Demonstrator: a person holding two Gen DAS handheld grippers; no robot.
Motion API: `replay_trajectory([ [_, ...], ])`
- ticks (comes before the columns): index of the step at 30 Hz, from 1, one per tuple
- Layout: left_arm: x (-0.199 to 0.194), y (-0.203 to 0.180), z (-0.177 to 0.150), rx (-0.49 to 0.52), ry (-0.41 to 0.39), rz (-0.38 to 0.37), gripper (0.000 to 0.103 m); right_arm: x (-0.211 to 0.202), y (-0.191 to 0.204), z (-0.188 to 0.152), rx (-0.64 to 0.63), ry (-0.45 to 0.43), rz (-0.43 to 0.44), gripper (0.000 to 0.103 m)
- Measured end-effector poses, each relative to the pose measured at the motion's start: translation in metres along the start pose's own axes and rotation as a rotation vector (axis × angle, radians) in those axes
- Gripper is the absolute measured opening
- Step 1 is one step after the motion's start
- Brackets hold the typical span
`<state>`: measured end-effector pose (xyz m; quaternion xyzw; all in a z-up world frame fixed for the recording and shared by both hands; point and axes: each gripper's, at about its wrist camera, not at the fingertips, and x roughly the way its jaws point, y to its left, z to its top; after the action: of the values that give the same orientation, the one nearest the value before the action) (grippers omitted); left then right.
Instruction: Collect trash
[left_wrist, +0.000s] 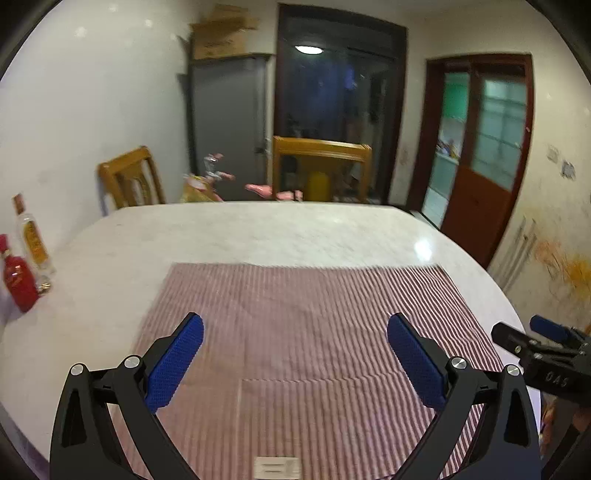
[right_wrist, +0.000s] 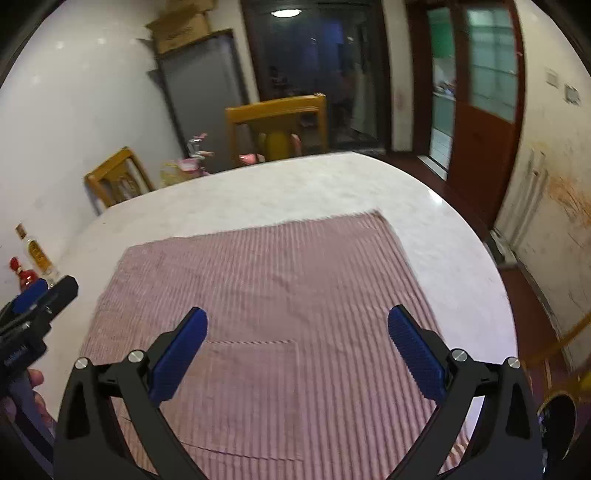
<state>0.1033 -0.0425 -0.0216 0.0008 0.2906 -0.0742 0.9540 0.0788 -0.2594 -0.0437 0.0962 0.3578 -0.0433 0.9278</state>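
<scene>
My left gripper (left_wrist: 295, 356) hangs open over a red-and-white striped cloth (left_wrist: 303, 314) spread on a round marble table (left_wrist: 258, 232). Nothing is between its blue pads (left_wrist: 173, 363). A small white rectangular piece (left_wrist: 277, 468) lies on the cloth at the near edge of this view. My right gripper (right_wrist: 297, 350) is open too and empty, above the same cloth (right_wrist: 258, 280). Each gripper shows in the other's view: the right one (left_wrist: 535, 343) at the far right, the left one (right_wrist: 40, 295) at the far left with a hand (right_wrist: 33, 384) below it.
A clear bottle with an orange label (left_wrist: 31, 240) and a red bottle (left_wrist: 18, 278) stand at the table's left edge. Two wooden chairs (left_wrist: 321, 166) (left_wrist: 129, 181) stand behind the table. A dark round object (right_wrist: 557, 421) sits low beyond the table's right edge.
</scene>
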Motion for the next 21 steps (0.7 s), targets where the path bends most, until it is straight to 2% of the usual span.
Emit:
replay_trajectory([
  [9,-0.052,0.039,0.024,-0.007,-0.103,0.101,0.097,-0.018,0.043,0.014,-0.047,-0.052,0.084,0.098],
  [21,-0.102,0.036,0.041,0.021,-0.188,0.153,0.097,-0.059,0.069,0.035,-0.103,-0.176,0.114,0.098],
])
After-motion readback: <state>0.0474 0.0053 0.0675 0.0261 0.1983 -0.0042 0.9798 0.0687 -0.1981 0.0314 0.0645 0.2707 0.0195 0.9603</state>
